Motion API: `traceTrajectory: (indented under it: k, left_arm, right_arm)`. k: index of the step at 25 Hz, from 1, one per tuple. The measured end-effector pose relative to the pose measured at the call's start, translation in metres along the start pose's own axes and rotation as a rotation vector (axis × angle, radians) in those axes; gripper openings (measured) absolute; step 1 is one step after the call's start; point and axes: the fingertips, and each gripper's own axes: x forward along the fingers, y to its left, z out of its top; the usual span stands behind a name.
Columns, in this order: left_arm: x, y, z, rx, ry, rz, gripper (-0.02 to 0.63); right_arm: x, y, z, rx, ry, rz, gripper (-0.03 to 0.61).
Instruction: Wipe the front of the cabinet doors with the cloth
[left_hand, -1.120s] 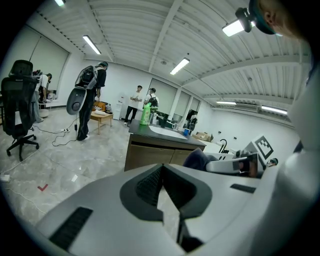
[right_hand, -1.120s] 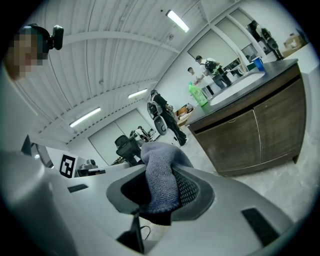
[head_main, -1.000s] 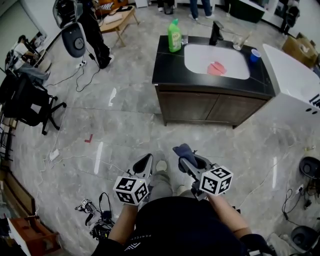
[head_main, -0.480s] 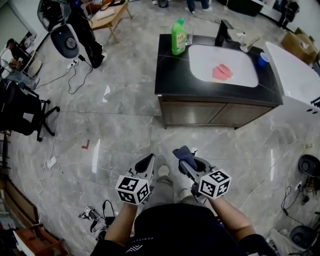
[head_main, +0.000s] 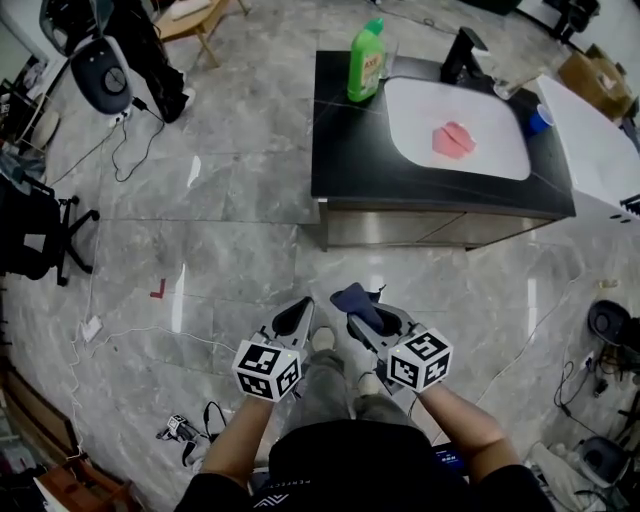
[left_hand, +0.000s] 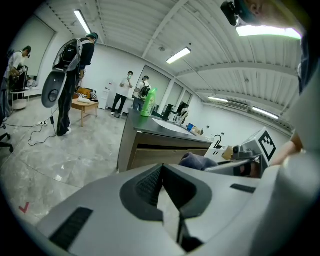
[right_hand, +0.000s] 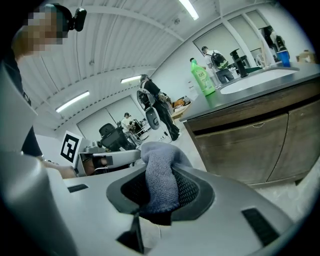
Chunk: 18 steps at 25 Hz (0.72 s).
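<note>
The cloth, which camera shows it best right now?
The right gripper view: the cloth fills its centre, weave plain, pinched in the jaws of the right gripper. The head view shows only a small dark fold at that gripper's tip; the left gripper view shows just a bump at mid-right.

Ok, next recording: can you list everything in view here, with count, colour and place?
cabinet: one, brown doors, black top, ahead of the person
sink: one, white, set in the cabinet top
pink item: one, lying in the sink
bottle: one, green, on the top left of the sink
tap: one, black, behind the sink
cup: one, blue, right of the sink
office chair: one, black, far left
cloth: one, blue-grey, in the right tongs
left tongs: closed, empty
right tongs: closed on the cloth
</note>
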Motion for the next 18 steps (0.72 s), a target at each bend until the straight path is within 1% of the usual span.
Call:
traceTrajectory:
  k: [2, 6, 11, 15, 18]
  left_arm:
    - [0.01, 0.01, 0.003, -0.001, -0.003, -0.009, -0.006]
    - [0.027, 0.033, 0.007, -0.011, -0.017, -0.003, -0.006]
    - [0.042, 0.06, 0.0, -0.025, -0.012, -0.01, -0.006]
    - [0.051, 0.076, -0.007, 0.0, 0.015, -0.008, -0.006]
    - [0.059, 0.08, -0.012, 0.016, 0.022, 0.004, -0.006]
  right_arm:
    - [0.013, -0.002, 0.002, -0.007, 0.013, 0.001, 0.118]
    - [0.038, -0.008, 0.002, -0.001, 0.032, -0.004, 0.12]
    - [0.067, -0.023, -0.001, 0.01, 0.04, -0.031, 0.12]
    - [0.087, -0.031, 0.005, 0.008, 0.01, -0.039, 0.12]
    - [0.096, -0.041, 0.003, 0.01, -0.003, -0.035, 0.12]
